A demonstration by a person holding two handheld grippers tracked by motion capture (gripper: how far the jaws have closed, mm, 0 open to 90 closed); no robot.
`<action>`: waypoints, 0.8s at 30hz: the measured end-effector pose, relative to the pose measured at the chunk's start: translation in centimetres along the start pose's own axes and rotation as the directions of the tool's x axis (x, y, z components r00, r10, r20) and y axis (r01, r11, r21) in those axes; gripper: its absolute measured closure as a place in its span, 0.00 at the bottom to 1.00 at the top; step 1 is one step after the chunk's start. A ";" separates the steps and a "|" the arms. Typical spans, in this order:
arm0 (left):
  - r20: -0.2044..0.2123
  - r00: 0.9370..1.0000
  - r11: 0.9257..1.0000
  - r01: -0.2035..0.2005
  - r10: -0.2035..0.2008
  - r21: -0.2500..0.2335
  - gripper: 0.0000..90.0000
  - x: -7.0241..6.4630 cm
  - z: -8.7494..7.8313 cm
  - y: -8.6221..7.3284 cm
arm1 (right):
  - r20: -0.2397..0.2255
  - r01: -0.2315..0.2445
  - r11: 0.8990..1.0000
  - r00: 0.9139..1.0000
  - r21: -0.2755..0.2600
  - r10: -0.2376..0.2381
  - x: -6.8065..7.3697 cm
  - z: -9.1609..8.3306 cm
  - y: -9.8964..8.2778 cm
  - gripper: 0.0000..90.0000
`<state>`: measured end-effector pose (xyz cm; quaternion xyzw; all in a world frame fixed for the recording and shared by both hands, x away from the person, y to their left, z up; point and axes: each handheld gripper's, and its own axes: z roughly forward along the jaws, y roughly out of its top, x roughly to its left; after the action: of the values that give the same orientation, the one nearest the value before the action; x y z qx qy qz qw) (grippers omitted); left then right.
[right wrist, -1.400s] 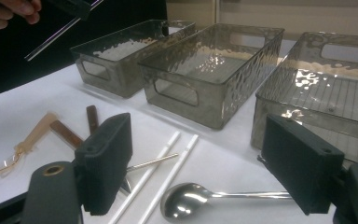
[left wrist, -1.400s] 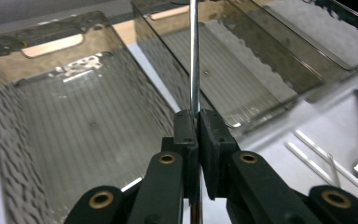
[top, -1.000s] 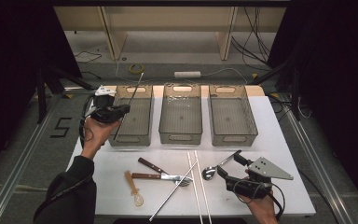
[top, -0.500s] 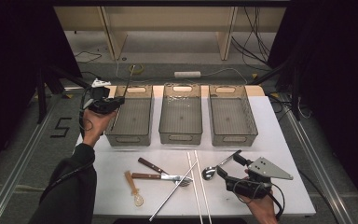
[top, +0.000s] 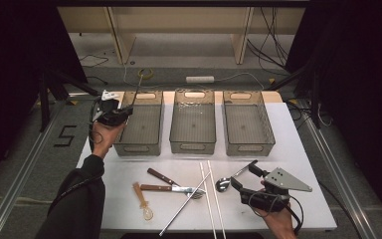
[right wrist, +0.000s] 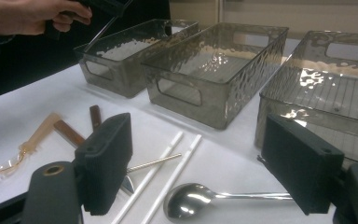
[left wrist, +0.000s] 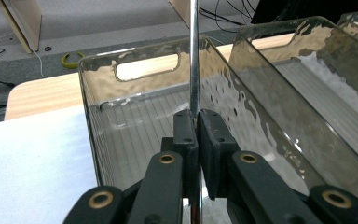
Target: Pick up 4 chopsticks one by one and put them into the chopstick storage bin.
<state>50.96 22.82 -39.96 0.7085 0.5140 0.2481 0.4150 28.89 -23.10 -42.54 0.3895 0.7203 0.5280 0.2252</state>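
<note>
Sorting the cutlery looks barely begun: all three clear ribbed plastic bins appear empty, and the white chopsticks (top: 214, 199), steel spoon (top: 225, 184), wooden-handled knives (top: 160, 176) and amber plastic spoon (top: 143, 201) lie on the white desk (top: 308, 149). The left hand-held gripper (top: 122, 113) is pinching a thin silver metal chopstick (left wrist: 194, 56) over the left bin (top: 138, 127), its long axis tilted steeply, upper end pointing up and away. The right hand-held gripper (top: 242, 175) rests spread and empty just beside the steel spoon.
</note>
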 end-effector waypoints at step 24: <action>-0.028 0.999 0.999 0.022 -0.020 0.048 0.82 0.0 1.3 -2.2 | -0.004 0.004 1.000 1.000 0.003 -0.004 0.1 0.0 0.0 0.29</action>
<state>50.86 22.60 -42.50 0.7094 0.5330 0.2409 0.3932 28.86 -22.99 -42.54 0.3873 0.7222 0.5274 0.2242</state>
